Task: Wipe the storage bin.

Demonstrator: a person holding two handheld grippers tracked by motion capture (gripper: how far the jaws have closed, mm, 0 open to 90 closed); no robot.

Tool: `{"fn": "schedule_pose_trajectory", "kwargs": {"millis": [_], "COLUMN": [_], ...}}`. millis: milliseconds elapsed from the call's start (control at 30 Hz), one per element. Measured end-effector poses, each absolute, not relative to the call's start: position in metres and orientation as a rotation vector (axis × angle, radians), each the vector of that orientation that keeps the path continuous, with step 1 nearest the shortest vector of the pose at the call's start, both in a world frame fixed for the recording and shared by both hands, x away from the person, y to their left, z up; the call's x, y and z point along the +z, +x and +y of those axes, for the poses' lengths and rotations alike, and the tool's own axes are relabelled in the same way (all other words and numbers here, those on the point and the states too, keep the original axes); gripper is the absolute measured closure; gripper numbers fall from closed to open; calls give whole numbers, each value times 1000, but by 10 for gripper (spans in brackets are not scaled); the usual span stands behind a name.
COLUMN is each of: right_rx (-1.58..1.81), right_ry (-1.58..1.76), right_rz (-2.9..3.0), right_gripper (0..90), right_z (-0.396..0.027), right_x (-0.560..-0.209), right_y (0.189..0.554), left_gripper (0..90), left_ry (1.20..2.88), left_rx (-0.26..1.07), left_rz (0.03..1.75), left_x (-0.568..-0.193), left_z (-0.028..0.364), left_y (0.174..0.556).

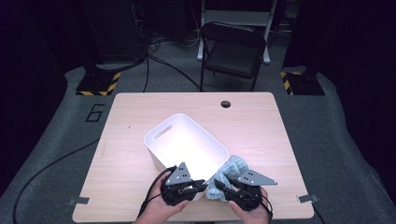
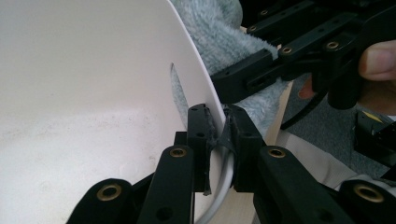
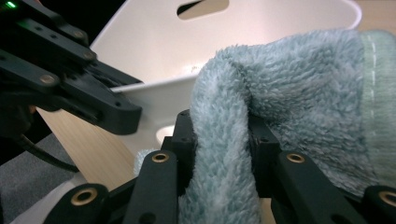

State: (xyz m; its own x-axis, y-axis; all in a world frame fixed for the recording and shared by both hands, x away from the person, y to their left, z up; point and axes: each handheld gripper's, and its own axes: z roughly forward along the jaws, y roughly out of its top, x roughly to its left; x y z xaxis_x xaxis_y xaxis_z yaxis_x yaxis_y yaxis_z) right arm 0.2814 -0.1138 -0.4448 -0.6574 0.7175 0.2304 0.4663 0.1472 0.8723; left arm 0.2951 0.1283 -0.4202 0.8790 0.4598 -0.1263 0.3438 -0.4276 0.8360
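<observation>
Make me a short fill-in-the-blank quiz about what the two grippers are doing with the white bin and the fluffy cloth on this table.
1. The left gripper is shut on the near wall of the white ____.
2. The right gripper is shut on a fluffy light-blue ____.
3. The cloth sits just outside the bin's near corner, above the wooden ____.

Missing words: bin; cloth; table

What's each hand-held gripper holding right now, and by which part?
Left hand-held gripper: clamped on the white bin at its near rim. Right hand-held gripper: pinching a bunched fold of the light blue towel.
</observation>
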Motion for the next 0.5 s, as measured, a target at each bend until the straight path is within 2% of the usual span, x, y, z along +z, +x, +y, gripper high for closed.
{"fn": "schedule_pose_trajectory", "kwargs": {"millis": [500], "right_rx": [1434], "right_ry": [1287], "right_rz": [2287], "right_gripper": [696], "right_z": [-109], "right_x": [-486], "right_y": [290], "left_gripper": [811], "left_ry": [2058], "left_rx": [148], "left_rz": [584], "left_x": [-420], "left_z": [128], "left_y": [295]}}
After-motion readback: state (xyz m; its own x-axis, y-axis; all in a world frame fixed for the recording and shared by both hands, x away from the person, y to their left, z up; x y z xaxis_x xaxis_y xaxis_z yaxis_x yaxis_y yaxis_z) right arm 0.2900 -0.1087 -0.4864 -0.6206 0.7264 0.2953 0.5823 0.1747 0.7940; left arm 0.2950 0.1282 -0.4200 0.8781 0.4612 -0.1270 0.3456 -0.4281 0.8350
